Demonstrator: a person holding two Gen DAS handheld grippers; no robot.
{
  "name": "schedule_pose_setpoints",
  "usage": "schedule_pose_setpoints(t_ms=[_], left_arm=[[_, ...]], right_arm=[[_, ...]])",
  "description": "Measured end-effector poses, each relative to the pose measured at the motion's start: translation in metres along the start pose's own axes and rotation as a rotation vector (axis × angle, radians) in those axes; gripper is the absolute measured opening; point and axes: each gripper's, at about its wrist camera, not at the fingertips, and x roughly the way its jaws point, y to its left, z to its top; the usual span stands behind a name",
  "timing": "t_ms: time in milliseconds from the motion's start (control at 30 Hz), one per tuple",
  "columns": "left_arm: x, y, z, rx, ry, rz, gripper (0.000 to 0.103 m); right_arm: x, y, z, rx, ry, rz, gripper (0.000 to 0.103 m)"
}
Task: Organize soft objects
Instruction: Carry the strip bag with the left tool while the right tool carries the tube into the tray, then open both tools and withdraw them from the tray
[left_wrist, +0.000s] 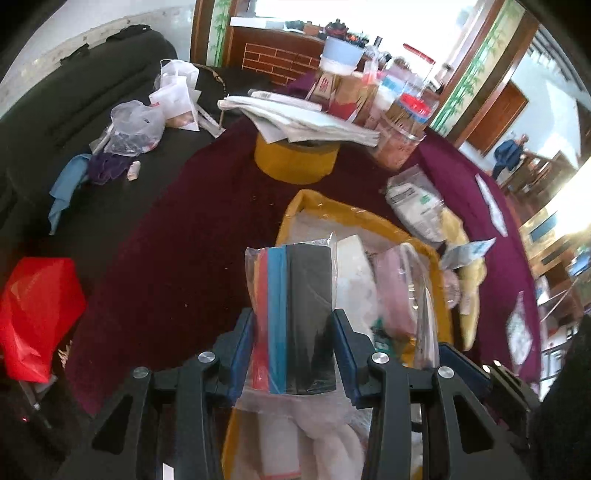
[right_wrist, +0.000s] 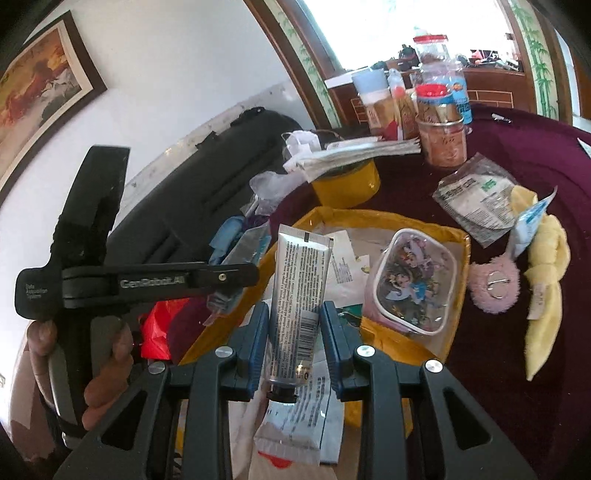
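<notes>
The left hand-held gripper (left_wrist: 293, 347) is clamping a slippery bagged cloth pack (left_wrist: 295, 317) mid-body, while the right hand-held gripper (right_wrist: 294, 341) is pinching a squashy tube (right_wrist: 297, 306) near its cap.

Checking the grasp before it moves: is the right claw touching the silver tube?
Touching. The right wrist view shows the right claw with both blue pads pressed against the sides of the silver tube, which stands upright above the yellow bin.

"GenRobot.AI" on the black handheld device (right_wrist: 155, 282), tube print unreadable
</notes>
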Motion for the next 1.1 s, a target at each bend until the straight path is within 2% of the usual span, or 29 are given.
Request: schedule_pose_setpoints(t_ms=[233,367,600,733,867,1033,1100], left_arm=[[0.008,-0.009,0.0,0.065,-0.02,0.049,0.046],[0.009,-0.011,-0.001,0.071,-0.045,0.045,0.049],[0.017,-0.01,-0.002,0.056,-0.032,0.045,0.065],[0.012,-0.011,-0.008,0.055,-0.044,0.014,0.069],[-0.005,-0.017,-0.021,0.076,-0.095,-0.005,0.084],[-0.025,-0.023,-0.043,0.043,-0.143,0.011,0.086],[-0.037,-0.031,-0.053,0.043,-0.183,0.033,0.086]], right_arm=[[0.02,0.002,-0.013,-0.028,0.032,-0.06,0.028],[0.024,0.001,-0.016,-0.032,0.033,-0.083,0.028],[0.024,-0.004,-0.017,-0.009,0.046,-0.084,0.029],[0.019,-0.003,-0.017,-0.015,0.03,-0.066,0.041],[-0.003,-0.001,-0.023,-0.046,-0.027,-0.037,0.058],[-0.035,-0.009,-0.033,-0.027,-0.059,0.027,0.061],[-0.05,-0.014,-0.038,-0.032,-0.074,0.027,0.066]])
